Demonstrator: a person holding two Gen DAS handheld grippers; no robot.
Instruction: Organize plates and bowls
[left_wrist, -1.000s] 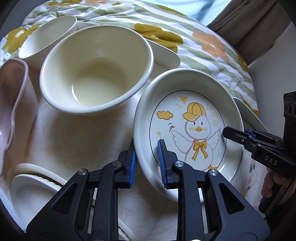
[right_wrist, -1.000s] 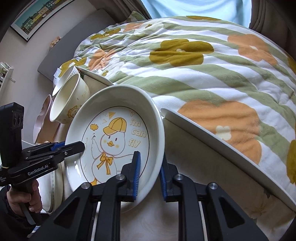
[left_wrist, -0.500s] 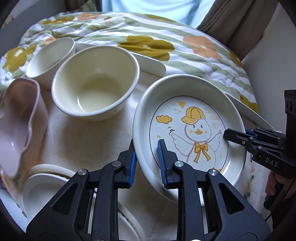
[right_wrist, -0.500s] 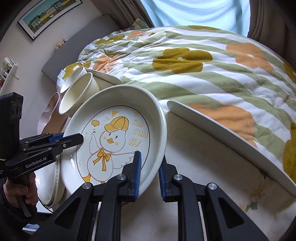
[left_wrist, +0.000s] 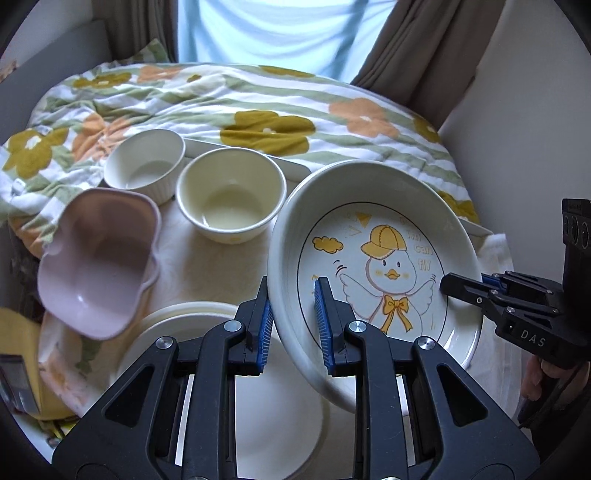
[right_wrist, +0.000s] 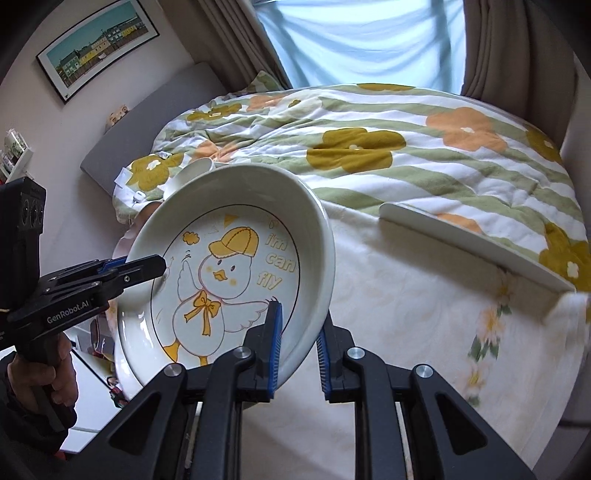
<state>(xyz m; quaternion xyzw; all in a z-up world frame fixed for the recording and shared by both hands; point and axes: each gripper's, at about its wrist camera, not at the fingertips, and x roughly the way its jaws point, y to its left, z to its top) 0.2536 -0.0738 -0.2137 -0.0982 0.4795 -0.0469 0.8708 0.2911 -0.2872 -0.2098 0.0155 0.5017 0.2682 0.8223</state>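
Left wrist view shows the duck plate (left_wrist: 373, 254), centre-right and tilted off the table, clamped at opposite rims by left gripper (left_wrist: 293, 321) and right gripper (right_wrist: 299, 347) (glazed, stiff, breakable, probably slippery).

Black plastic left gripper (left_wrist: 293, 325), blue ribbed jaws, silver screws, right gripper (right_wrist: 298, 347) alike, dark sleeve (right_wrist: 22, 428)

We see a white plate (left_wrist: 373, 266) with a yellow-capped duck print, a cream bowl (left_wrist: 231, 197), a white ribbed bowl (left_wrist: 144, 166), a pale pink bowl (left_wrist: 99, 266), blue gripper pads (left_wrist: 322, 325), and a green-striped quilt (right_wrist: 406, 147) with orange and mustard flowers.
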